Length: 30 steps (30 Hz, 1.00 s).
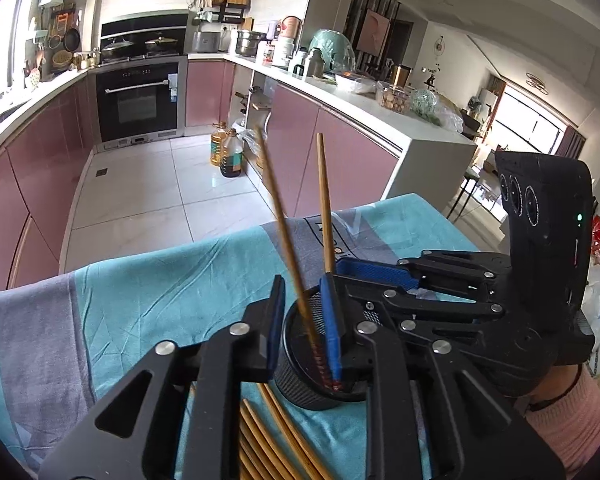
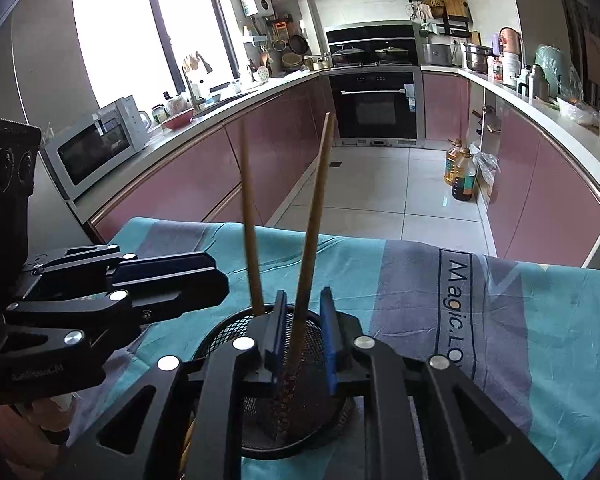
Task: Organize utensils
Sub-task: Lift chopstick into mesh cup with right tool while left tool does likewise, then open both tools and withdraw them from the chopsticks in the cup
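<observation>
The chopsticks (image 2: 314, 216) look like wood, matt and tan, with a darker banded pattern near their lower ends. The cup (image 1: 300, 376) is black metal mesh, finely perforated, with a smooth solid rim. The cloth (image 2: 540, 340) over the surface is soft fabric, matt and creased, teal and grey, with printed lettering. The left gripper (image 1: 306, 332) and right gripper (image 2: 304, 340) are matt black, seemingly plastic, with shiny round metal rivets; their fingers (image 2: 329, 344) carry blue pads of rubbery texture.
</observation>
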Tool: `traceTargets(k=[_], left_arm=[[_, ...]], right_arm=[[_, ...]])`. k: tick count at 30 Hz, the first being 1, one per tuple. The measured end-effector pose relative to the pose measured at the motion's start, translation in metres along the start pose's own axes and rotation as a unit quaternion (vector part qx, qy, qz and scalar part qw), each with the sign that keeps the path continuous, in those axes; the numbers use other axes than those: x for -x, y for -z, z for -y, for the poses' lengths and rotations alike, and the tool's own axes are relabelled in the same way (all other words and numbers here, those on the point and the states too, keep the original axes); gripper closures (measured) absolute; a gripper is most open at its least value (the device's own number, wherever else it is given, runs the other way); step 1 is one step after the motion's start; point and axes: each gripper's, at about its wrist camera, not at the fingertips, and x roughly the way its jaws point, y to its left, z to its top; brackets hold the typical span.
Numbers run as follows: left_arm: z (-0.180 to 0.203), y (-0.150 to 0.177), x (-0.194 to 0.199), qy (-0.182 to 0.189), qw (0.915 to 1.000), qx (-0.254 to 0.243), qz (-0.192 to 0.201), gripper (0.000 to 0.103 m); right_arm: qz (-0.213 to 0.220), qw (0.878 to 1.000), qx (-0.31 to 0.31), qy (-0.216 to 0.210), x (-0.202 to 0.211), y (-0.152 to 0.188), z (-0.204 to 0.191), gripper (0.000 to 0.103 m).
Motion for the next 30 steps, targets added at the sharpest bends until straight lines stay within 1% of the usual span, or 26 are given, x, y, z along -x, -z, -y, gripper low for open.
traceTargets(k=[1,4,5,6,7,9,12,13,15,18,19,21,24,26,29,30], left_arm=[[-0.001,0.000,0.004,-0.006,1.0000,0.000,0.006,0.077],[-0.004,0.005,0.019,-0.026,0.9992,-0.003,0.031,0.071],[-0.005,0.007,0.026,-0.031,0.9988,-0.002,0.039,0.066],[-0.007,0.011,0.034,-0.037,0.9981,0.000,0.048,0.062],[-0.010,0.016,0.042,-0.041,0.9976,0.001,0.056,0.060],[-0.015,0.028,0.055,-0.054,0.9965,0.003,0.064,0.056],[-0.023,0.053,0.068,-0.070,0.9958,0.000,0.059,0.052],[-0.026,0.063,0.069,-0.078,0.9956,0.002,0.053,0.051],[-0.035,0.083,0.065,-0.083,0.9962,0.007,0.025,0.050],[-0.043,0.112,0.056,-0.091,0.9956,0.015,-0.014,0.050],[-0.046,0.121,0.053,-0.092,0.9953,0.020,-0.023,0.050],[-0.050,0.134,0.048,-0.089,0.9947,0.030,-0.041,0.050],[-0.051,0.147,0.041,-0.102,0.9929,0.030,-0.053,0.050],[-0.051,0.157,0.037,-0.100,0.9924,0.039,-0.060,0.050],[-0.050,0.160,0.034,-0.107,0.9918,0.032,-0.062,0.050],[-0.050,0.160,0.033,-0.106,0.9918,0.030,-0.063,0.050]], right_arm=[[0.004,1.000,0.001,0.002,0.002,0.001,0.000,0.076],[0.026,1.000,0.002,0.013,0.017,0.006,-0.002,0.071],[0.035,0.999,0.005,0.012,0.024,0.009,-0.004,0.069],[0.047,0.999,0.008,0.010,0.034,0.012,-0.005,0.065],[0.057,0.998,0.011,0.005,0.043,0.015,-0.008,0.062],[0.074,0.997,0.019,-0.012,0.061,0.024,-0.014,0.060],[0.081,0.995,0.038,-0.043,0.080,0.041,-0.029,0.057],[0.075,0.995,0.040,-0.054,0.082,0.049,-0.035,0.057],[0.050,0.995,0.043,-0.072,0.076,0.066,-0.044,0.057],[0.004,0.997,0.049,-0.065,0.054,0.090,-0.056,0.057],[-0.012,0.997,0.042,-0.066,0.044,0.096,-0.057,0.057],[-0.039,0.997,0.035,-0.056,0.028,0.107,-0.058,0.058],[-0.057,0.997,0.021,-0.049,0.014,0.115,-0.059,0.061],[-0.061,0.997,0.017,-0.043,0.009,0.118,-0.061,0.063],[-0.065,0.997,0.015,-0.033,0.003,0.118,-0.063,0.065],[-0.068,0.997,0.014,-0.030,0.000,0.119,-0.065,0.067]])
